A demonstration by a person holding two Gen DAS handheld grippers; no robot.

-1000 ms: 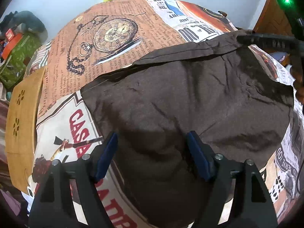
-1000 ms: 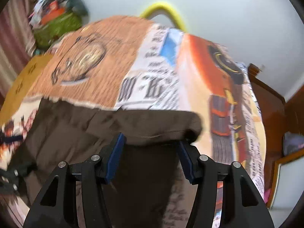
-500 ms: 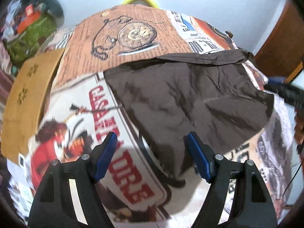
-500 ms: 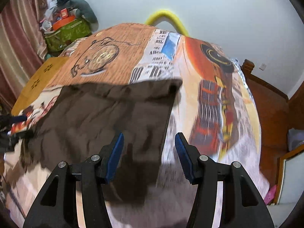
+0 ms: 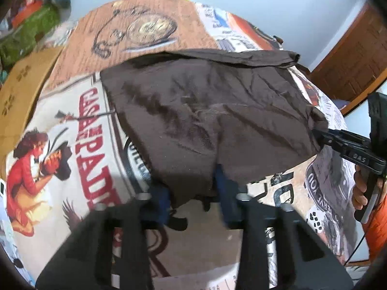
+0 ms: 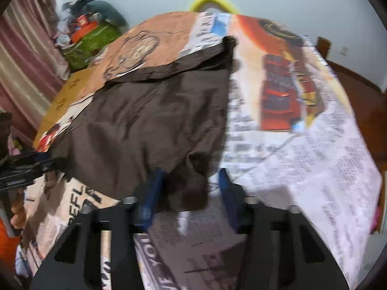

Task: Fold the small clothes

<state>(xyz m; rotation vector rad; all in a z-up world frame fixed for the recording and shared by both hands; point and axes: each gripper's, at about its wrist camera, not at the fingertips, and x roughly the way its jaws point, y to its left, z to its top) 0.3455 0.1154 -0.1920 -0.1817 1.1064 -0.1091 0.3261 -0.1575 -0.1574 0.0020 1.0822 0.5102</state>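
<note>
Two grippers meet one brown garment [image 5: 217,111] from its near edge, over a bed cover [image 5: 79,145] printed with posters, newsprint and a pocket watch. That cover runs under and ahead of both tools. The garment lies spread on it, its far hem folded over, reaching forward and rightward from the left gripper [image 5: 193,193] and forward and leftward from the right gripper [image 6: 188,188]. Each tool has a near corner of the cloth between its blue pads, with the jaws at a middling gap; whether either actually pinches the fabric cannot be told through the blur. A cardboard box [image 5: 21,91] sits off to the left gripper's left, beside the cover's edge.
</note>
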